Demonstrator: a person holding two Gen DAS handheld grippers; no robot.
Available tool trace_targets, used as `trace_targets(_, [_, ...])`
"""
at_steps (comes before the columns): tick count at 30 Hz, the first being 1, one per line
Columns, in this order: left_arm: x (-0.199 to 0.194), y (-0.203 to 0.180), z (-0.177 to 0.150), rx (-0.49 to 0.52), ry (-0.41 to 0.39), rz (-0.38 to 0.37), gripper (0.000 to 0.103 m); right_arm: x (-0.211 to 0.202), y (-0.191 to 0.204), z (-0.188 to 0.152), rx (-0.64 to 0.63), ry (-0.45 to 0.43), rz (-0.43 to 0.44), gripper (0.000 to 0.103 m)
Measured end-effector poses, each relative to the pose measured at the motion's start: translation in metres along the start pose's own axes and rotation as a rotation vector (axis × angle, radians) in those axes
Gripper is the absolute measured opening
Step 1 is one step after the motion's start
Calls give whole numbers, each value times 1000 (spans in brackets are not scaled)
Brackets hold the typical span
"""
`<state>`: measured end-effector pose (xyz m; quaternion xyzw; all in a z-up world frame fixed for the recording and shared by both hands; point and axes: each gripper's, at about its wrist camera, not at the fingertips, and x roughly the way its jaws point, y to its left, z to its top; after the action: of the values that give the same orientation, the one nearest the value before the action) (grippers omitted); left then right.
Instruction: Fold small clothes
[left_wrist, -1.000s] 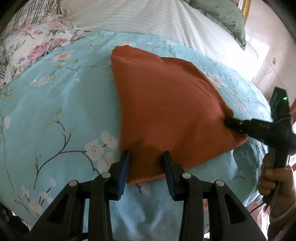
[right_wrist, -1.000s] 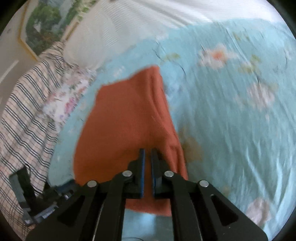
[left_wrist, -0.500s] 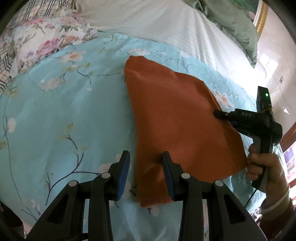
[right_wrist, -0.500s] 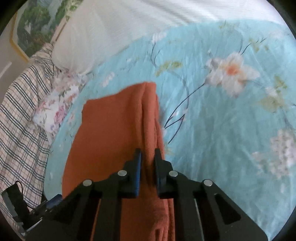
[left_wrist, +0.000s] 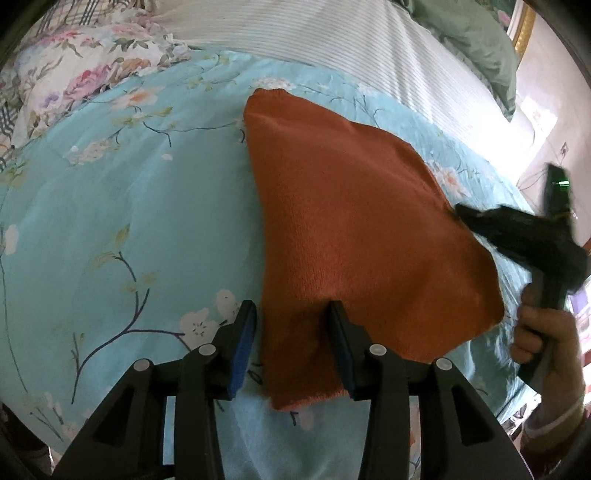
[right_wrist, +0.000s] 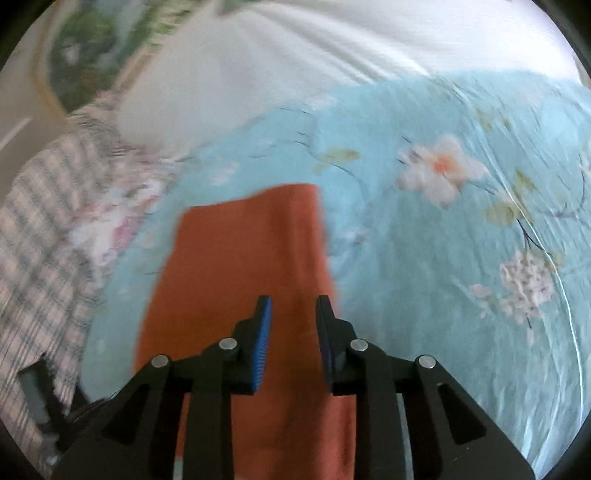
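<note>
An orange-brown cloth (left_wrist: 354, 236) lies folded flat on the light blue floral bedspread (left_wrist: 110, 221). My left gripper (left_wrist: 291, 328) is open, its jaws straddling the cloth's near left corner without gripping it. In the left wrist view my right gripper (left_wrist: 461, 212) sits at the cloth's right edge, held by a hand. In the right wrist view the right gripper (right_wrist: 293, 317) is open over the cloth (right_wrist: 240, 277), jaws apart and empty. That view is blurred by motion.
A striped white sheet (left_wrist: 332, 48) and a green pillow (left_wrist: 476, 40) lie at the back. A pink floral fabric (left_wrist: 74, 74) lies far left, and plaid fabric (right_wrist: 40, 240) is at the bed's side. The bedspread (right_wrist: 461, 258) stretches to the right of the cloth.
My right gripper was shut on the cloth's edge and has opened, letting it go. The cloth's right side has settled flat. My left gripper stayed open near the corner.
</note>
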<state>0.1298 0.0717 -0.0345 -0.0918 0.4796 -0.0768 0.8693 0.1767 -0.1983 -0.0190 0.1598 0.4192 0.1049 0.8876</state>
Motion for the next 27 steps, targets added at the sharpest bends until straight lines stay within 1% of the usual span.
trace_targets(1, [-1, -1, -1, 0, -1, 2, 42, 6, 3, -5, -22, 32, -9, 25])
trace_targets(2, [-1, -1, -2, -1, -2, 5, 42, 14, 1, -9, -28, 62, -42, 25])
trace_targets(3, [0, -2, -3, -1, -3, 8, 42, 22, -4, -13, -25, 87, -68, 25])
trace_targets(4, [1, -2, -3, -1, -3, 12, 42, 30, -13, -17, -4, 109, -71, 23])
trace_targets(5, [2, -2, -3, -2, -2, 14, 42, 35, -23, -21, 32, 104, -49, 22])
trace_targets(7, [2, -2, -4, -7, 0, 17, 43, 34, -27, -22, 53, 94, -34, 19])
trace_targets(9, [1, -3, -7, 1, 0, 27, 45, 29, -25, -18, 52, 92, -35, 19])
trace_targets(10, [1, -3, -8, 6, -3, 39, 46, 26, -24, -19, 55, 88, -29, 22])
trace_targets(11, [0, -4, -10, 6, -6, 47, 47, 20, -22, -20, 64, 83, -21, 22])
trace_targets(14, [-4, -4, -14, 0, -14, 59, 47, 1, -17, -24, 68, 57, -1, 22])
trace_targets(15, [-7, -5, -15, 3, -16, 64, 47, -5, -13, -23, 63, 50, 6, 24])
trace_targets(17, [-13, -7, -18, 6, -24, 74, 46, -20, -7, -27, 44, 31, 18, 35])
trace_targets(18, [-17, -7, -19, 7, -30, 78, 47, -25, -4, -29, 35, 26, 20, 48])
trace_targets(19, [-22, -8, -22, 8, -40, 85, 50, -31, -2, -31, 25, 19, 20, 55])
trace_targets(20, [-26, -9, -24, 9, -50, 94, 57, -35, 2, -34, 12, 14, 20, 55])
trace_targets(22, [-35, -9, -28, 7, -68, 115, 69, -43, 8, -43, -13, 17, 18, 55])
trace_targets(24, [-41, -10, -31, 4, -81, 127, 73, -48, 13, -55, -45, 28, -2, 56])
trace_targets(25, [-44, -10, -33, 3, -80, 139, 78, -51, 15, -63, -64, 37, -16, 59])
trace_targets(26, [-46, -10, -35, 2, -79, 148, 80, -53, 17, -69, -77, 44, -30, 61])
trace_targets(27, [-48, -10, -37, 4, -78, 155, 80, -54, 17, -74, -90, 51, -37, 67])
